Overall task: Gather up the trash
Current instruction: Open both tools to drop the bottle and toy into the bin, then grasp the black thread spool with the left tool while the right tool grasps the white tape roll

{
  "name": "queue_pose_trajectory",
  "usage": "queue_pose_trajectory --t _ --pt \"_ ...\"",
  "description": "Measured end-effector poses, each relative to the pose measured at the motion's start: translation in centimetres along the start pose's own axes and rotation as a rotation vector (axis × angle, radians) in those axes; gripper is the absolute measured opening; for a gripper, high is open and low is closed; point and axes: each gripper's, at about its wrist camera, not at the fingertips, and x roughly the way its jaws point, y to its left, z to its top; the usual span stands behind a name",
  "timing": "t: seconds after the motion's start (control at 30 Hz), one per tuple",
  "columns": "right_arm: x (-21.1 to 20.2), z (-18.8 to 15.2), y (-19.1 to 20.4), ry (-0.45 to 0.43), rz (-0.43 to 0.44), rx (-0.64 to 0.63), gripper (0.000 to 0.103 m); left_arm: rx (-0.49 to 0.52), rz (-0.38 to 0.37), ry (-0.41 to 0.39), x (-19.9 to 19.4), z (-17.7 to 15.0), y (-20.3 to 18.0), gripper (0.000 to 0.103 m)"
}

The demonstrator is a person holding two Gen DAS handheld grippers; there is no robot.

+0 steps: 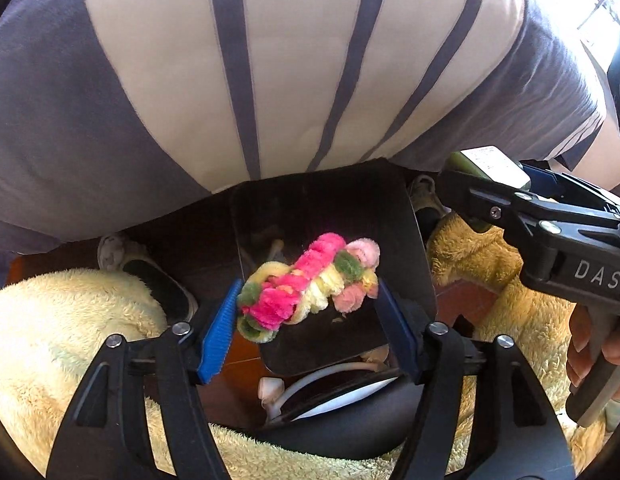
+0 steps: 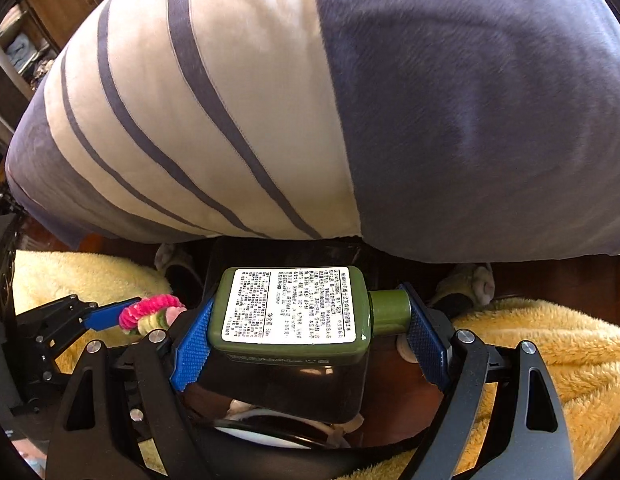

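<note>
My left gripper (image 1: 310, 312) points steeply down with the fuzzy pink, yellow and green ring (image 1: 310, 284) between its blue pads (image 1: 220, 332), its ends right at both pads, over the black bin lid (image 1: 341, 216); whether the pads press it I cannot tell. My right gripper (image 2: 310, 336), at three o'clock in the left view, is clenched lengthwise on the green bottle (image 2: 290, 308), base and cap against the pads, label up, above that bin; yellow fleece (image 2: 549, 344) lies at both sides, and the striped top (image 2: 238, 100) fills twelve o'clock.
</note>
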Motion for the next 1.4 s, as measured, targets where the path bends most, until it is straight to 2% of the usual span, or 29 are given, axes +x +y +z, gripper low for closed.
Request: queue_pose_trajectory --t 0.1,0.17,0.23,0.57,0.8,1.0,1.2,1.4 --pt "0.6 0.2 0.3 0.01 -0.004 -0.011 0.087 -0.002 0.001 0.013 0.5 0.1 0.0 0.068" --pt "0.5 0.3 0.4 0.012 -0.008 -0.009 0.094 0.0 0.001 0.015 0.5 0.1 0.0 0.071" --pt "0.4 0.3 0.2 0.004 -0.014 -0.009 0.094 0.002 0.001 0.013 0.5 0.2 0.0 0.076" --pt "-0.9 0.6 -0.7 -0.035 -0.02 0.031 0.094 0.006 0.012 -0.023 -0.5 0.3 -0.1 0.081" --pt "-2.6 0.8 -1.4 -0.081 -0.025 0.046 0.094 0.0 0.047 -0.114 -3.6 0.6 0.1 0.083" --pt "-5.8 1.3 -2.0 -0.157 -0.037 0.056 0.094 0.006 0.085 -0.222 -7.5 1.2 0.3 0.086" --pt "-10.0 3.1 -2.7 -0.271 -0.066 0.047 0.094 0.006 0.132 -0.334 -11.7 2.7 1.0 0.087" --pt "-12.6 6.0 -2.7 -0.357 -0.098 0.027 0.095 -0.001 0.176 -0.413 -14.8 4.7 2.3 0.087"
